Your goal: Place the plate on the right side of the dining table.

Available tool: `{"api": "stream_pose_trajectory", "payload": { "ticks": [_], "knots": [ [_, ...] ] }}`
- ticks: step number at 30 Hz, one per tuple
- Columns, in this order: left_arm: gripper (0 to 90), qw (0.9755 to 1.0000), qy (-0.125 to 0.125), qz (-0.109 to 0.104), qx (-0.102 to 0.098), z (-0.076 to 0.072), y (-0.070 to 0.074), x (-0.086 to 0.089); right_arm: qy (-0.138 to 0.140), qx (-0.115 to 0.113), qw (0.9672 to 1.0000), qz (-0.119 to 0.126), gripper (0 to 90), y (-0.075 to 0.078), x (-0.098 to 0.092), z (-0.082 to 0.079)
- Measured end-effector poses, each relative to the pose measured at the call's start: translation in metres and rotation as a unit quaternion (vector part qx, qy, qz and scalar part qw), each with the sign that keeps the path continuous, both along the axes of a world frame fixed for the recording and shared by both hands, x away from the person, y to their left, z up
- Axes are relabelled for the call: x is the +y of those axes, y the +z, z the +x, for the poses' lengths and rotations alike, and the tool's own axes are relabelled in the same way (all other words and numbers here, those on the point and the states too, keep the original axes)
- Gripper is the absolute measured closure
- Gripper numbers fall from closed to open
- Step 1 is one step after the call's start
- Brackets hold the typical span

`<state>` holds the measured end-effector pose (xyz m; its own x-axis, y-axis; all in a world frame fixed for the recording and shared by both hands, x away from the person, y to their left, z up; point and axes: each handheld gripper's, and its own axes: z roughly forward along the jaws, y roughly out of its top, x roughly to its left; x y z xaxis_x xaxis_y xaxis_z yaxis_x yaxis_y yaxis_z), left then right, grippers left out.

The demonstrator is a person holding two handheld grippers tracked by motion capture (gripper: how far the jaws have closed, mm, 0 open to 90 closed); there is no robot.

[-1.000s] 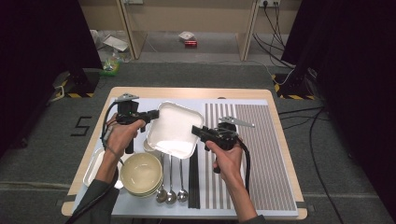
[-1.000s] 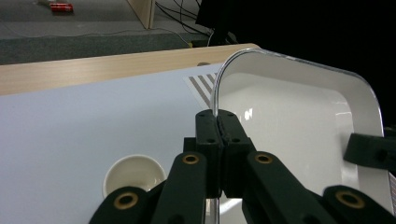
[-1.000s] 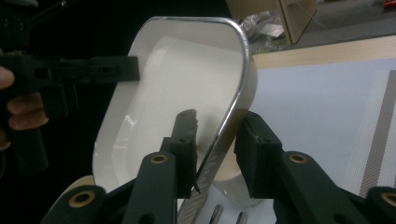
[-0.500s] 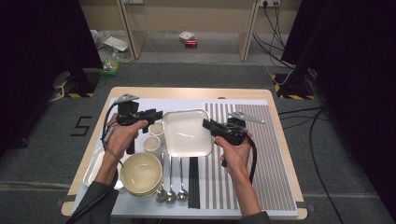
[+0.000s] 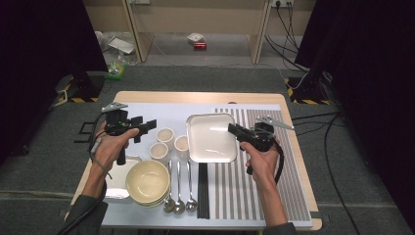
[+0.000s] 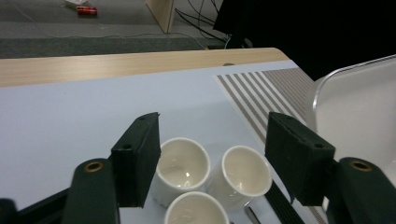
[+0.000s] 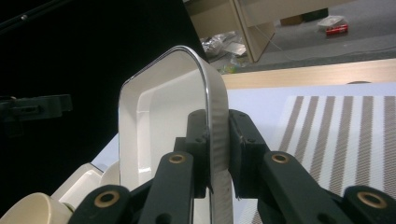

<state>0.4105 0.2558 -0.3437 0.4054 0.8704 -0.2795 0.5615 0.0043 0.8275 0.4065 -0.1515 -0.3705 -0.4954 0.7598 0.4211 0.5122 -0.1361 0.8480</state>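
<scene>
Right gripper (image 5: 234, 129) pinches the tray (image 5: 210, 139) by its right rim.

The tray sits over the bench (image 5: 205, 98) middle, just right of three cups (image 5: 166, 142). The left gripper (image 5: 147, 125), its jaws having just been opening, stands spread with nothing between them, near the cups. A bowl (image 5: 147, 182) and spoons (image 5: 179, 188) lie nearer the person.

White square tray (image 5: 211, 137) with metal rim, lifted, tilted, right edge pinched; just right of three cups.
</scene>
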Motion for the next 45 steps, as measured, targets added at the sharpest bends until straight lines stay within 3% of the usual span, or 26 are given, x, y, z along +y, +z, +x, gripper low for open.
{"api": "stream_pose_trajectory", "payload": {
  "ticks": [3,10,16,18,34,45],
  "knots": [
    [28.7,0.9999,0.004,0.011,0.001,-0.003,-0.001,0.008,-0.006,0.004,1.0,-0.002,80.0,0.001,-0.007,0.0],
    [22.7,0.9997,0.018,0.014,0.007,-0.014,-0.01,0.029,-0.027,0.013,0.9995,-0.007,80.1,-0.001,-0.03,0.001],
    [21.7,0.9995,0.025,0.017,0.012,-0.022,-0.022,0.042,-0.035,0.021,0.9991,-0.011,80.1,-0.006,-0.041,0.003],
    [21.4,0.9993,0.025,0.024,0.016,-0.024,-0.025,0.046,-0.04,0.031,0.9987,-0.009,80.1,-0.009,-0.047,0.004],
    [21.2,0.996,0.042,0.071,0.034,-0.056,-0.054,0.081,-0.053,0.049,0.9973,-0.016,80.0,-0.023,-0.071,0.004],
    [16.9,0.9955,0.052,0.071,0.036,-0.082,-0.077,0.096,-0.059,0.055,0.9967,-0.015,80.0,-0.026,-0.08,0.003]
  ]
}}
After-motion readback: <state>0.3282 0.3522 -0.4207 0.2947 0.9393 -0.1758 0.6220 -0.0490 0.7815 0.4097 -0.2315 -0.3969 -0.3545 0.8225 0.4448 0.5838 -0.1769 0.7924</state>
